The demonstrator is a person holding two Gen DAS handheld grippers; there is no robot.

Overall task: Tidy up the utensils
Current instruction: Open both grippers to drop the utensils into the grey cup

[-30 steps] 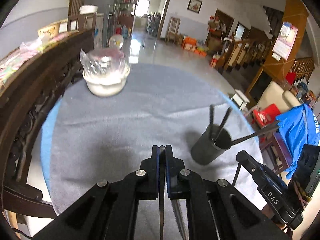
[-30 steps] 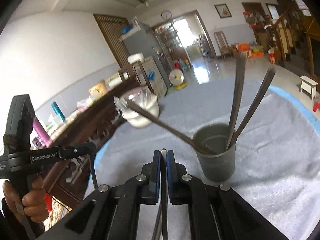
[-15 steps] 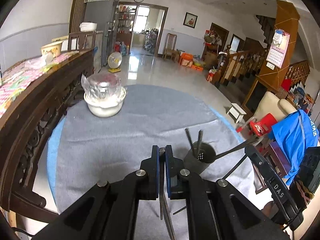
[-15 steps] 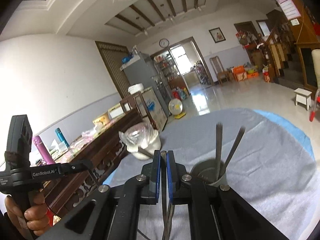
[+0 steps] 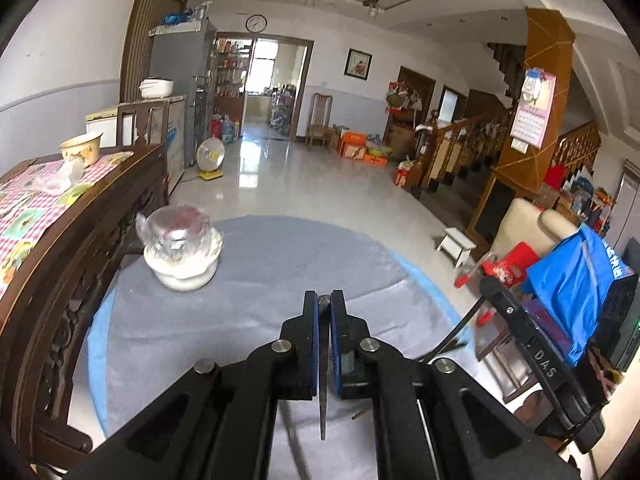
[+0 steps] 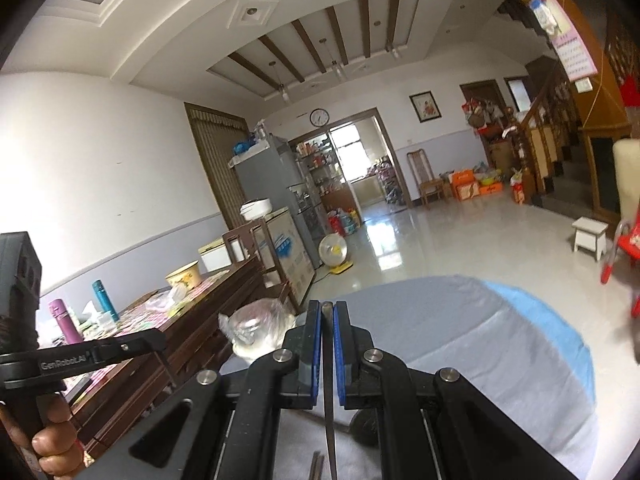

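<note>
The left gripper [image 5: 324, 308] is clamped on a thin dark utensil [image 5: 322, 400] whose flat handle end peeks out at the fingertips while the rest hangs down below the blue pads [image 5: 315, 344] to a narrow point above the grey cloth [image 5: 280, 272]. The right gripper [image 6: 327, 314] is likewise closed tight on a second slim utensil [image 6: 329, 420], gripped near its upper end and hanging down between the fingers. Both grippers are held above a round table [image 5: 100, 360] covered by that grey cloth with a blue edge showing. In the right wrist view a dark rounded shape [image 6: 362, 426] shows just under the gripper body, too hidden to identify, and the tips of other utensils [image 6: 316, 466] show at the bottom edge. A white bowl covered in clear plastic [image 5: 182, 248] sits at the table's far left, beside a carved wooden bench [image 5: 60, 280]
</note>
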